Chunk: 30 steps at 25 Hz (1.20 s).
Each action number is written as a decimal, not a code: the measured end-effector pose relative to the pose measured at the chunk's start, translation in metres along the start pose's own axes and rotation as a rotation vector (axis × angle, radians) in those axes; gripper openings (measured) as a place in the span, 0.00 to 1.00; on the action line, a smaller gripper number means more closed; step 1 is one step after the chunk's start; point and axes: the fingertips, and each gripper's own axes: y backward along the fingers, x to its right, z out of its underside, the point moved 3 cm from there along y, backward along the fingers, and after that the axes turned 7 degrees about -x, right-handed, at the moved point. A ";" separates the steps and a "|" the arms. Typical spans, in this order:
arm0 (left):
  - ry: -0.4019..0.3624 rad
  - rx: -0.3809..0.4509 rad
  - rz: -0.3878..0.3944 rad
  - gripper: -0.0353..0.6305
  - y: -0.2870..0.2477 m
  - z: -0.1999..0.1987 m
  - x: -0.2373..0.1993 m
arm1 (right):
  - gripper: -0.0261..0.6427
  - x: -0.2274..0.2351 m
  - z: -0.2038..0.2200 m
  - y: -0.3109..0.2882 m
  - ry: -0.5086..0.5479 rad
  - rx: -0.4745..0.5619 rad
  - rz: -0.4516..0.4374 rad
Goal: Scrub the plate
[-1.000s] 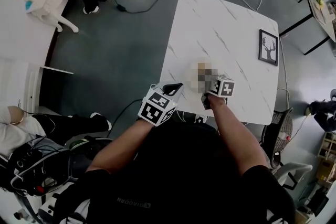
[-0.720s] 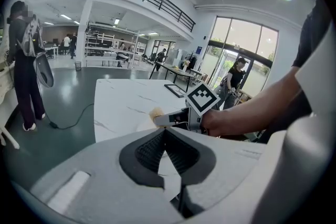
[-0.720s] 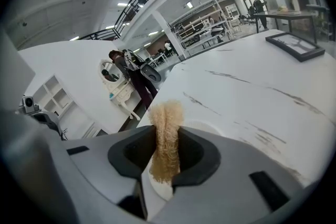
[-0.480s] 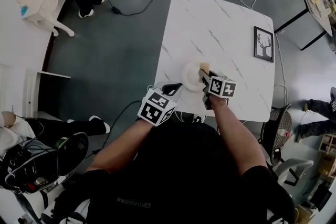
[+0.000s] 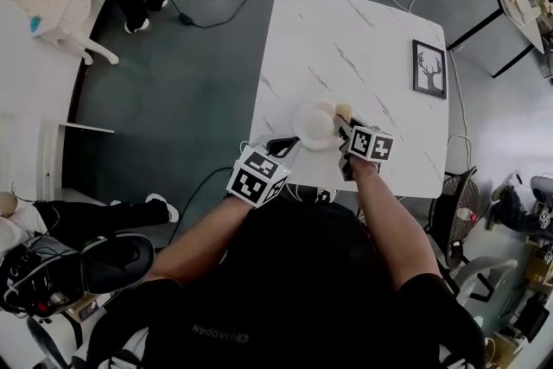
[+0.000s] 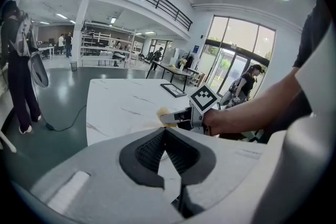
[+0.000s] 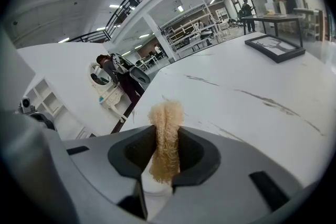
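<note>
1. The plate (image 5: 313, 125) lies on the near part of the counter (image 5: 363, 30), close to its front edge. It sits in much the same spot on the counter as half a second ago.
2. The change is small. The tan, fibrous scrubber (image 5: 343, 111) now sits a little further toward the plate's far-right rim than it did then. I read that as a scrubbing stroke under way, not a start or a finish.
3. The right tool (image 5: 346, 127) is pressed together on the scrubber, whose frayed end stands out past the tips. It sits at the plate's right side, with the scrubber at or just over the rim. Contact cannot be confirmed from above.
4. The left tool (image 5: 289, 143) touches the plate's near-left rim. Its own view shows the jaws closed on a thin white edge, probably that rim, steadying the plate.
5. A framed picture (image 5: 429, 68) lies well apart at the counter's right edge.
</note>
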 end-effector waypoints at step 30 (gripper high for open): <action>-0.010 0.001 0.007 0.05 0.003 0.002 0.004 | 0.20 0.029 0.001 0.027 -0.073 0.066 0.041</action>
